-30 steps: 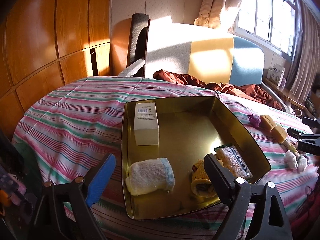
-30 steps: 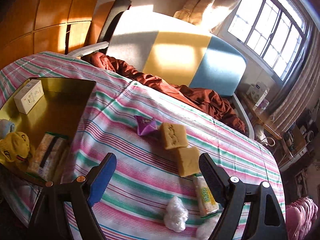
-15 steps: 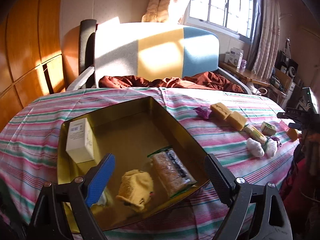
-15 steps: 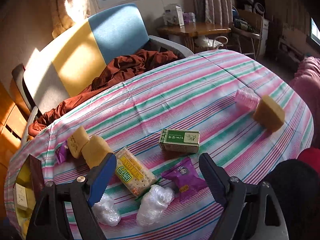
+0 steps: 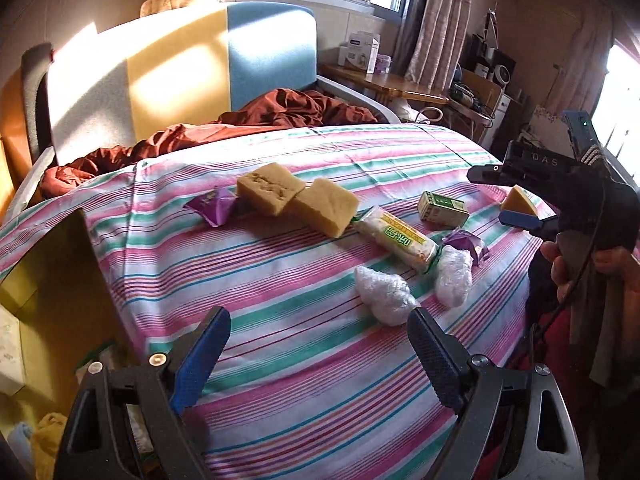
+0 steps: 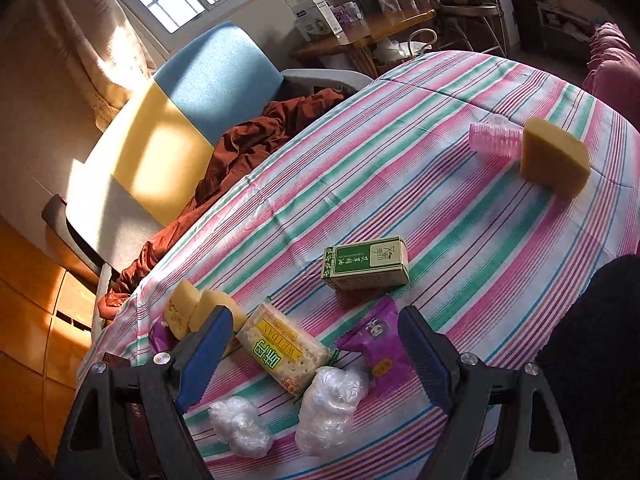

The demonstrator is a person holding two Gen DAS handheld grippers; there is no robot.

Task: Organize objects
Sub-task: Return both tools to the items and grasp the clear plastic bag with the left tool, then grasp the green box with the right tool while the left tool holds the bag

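On the striped cloth lie two yellow sponges [image 5: 298, 197], a purple packet [image 5: 212, 208], a cracker pack [image 5: 394, 238], a green box [image 5: 442, 209], a second purple packet [image 5: 468, 245] and two clear plastic wads [image 5: 384, 294]. My left gripper [image 5: 316, 344] is open and empty above the cloth, near the wads. My right gripper [image 6: 314, 344] is open and empty, hovering over the cracker pack [image 6: 286, 354], wads [image 6: 330, 402] and purple packet [image 6: 378, 352]. The green box [image 6: 366, 262] lies beyond it. The right gripper also shows in the left wrist view [image 5: 508, 196].
The gold tray [image 5: 44, 300] sits at the left with a white box and a yellow item inside. A sponge wedge [image 6: 554, 158] and pink roller [image 6: 494, 136] lie far right. An armchair [image 5: 180, 68] with red cloth stands behind the table.
Both grippers swung right, away from the tray, toward the loose items. The left view now faces the sponges and packets; the right has dropped closer over the cracker pack.
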